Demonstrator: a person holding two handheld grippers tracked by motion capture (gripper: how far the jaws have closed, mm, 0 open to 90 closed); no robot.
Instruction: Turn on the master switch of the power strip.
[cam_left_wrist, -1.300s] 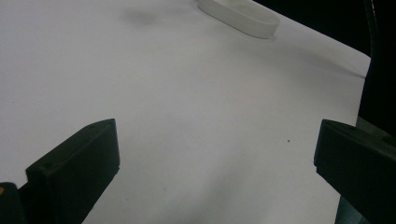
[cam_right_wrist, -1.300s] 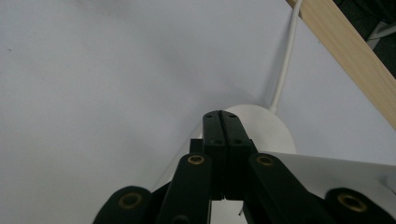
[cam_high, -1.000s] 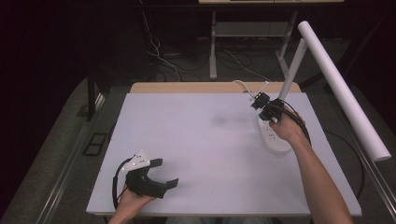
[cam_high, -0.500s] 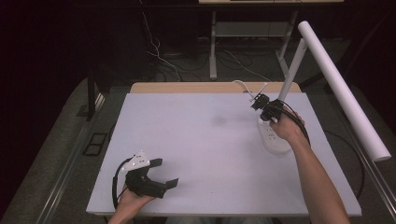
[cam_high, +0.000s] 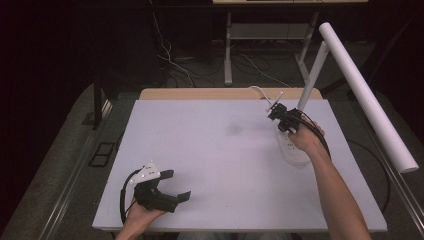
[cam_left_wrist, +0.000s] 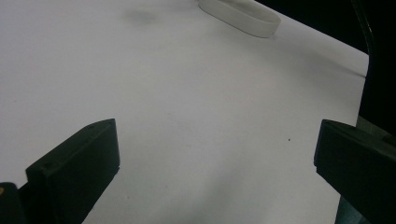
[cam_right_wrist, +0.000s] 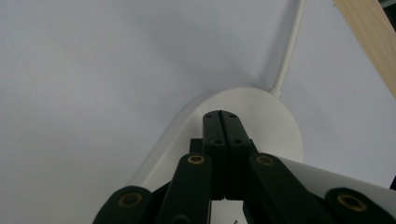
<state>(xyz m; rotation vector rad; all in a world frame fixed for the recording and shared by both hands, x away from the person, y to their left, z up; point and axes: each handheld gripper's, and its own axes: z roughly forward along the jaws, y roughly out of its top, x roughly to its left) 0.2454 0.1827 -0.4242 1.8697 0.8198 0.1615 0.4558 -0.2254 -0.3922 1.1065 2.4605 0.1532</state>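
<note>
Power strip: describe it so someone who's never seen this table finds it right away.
Start at the white table and go to its right side, near the far edge. The power strip lies flat there under the right gripper, whose jaws are shut just above its rounded end. It is a white oblong slab with a white cord leaving that end.

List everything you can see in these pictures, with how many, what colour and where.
Power strip: one, white, on the table's right side under the right hand-held gripper; its white cord runs off toward the far edge.
Table: one, white top, centre; a wooden strip along its far edge.
Tube: one, white, slanting past the table's right side.
Desk frame: one, pale, behind the table.
Left hand-held gripper: one, black, near left corner, jaws open, nothing between them.
Right hand-held gripper: one, black, over the power strip, jaws shut.
</note>
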